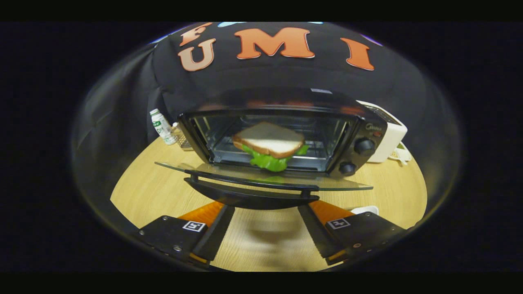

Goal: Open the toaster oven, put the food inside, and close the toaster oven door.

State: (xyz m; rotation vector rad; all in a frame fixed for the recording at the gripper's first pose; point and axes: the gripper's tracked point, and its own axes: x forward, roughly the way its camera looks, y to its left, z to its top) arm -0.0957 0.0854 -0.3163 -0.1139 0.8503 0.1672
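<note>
A black toaster oven [365,131] stands on the wooden table with its glass door [343,185] folded down flat toward me. A sandwich [267,141] of white bread with green lettuce lies on the rack inside, at the front of the opening. The door's black handle [249,195] runs across just over my fingertips and hides their ends. My gripper [264,209] is open, its fingers spread wide below the handle with nothing between them but bare table.
A small white bottle [160,126] and a wire basket [182,140] stand left of the oven. A white appliance [388,136] sits to its right. A small white object [365,210] lies on the table [143,188] by my right finger.
</note>
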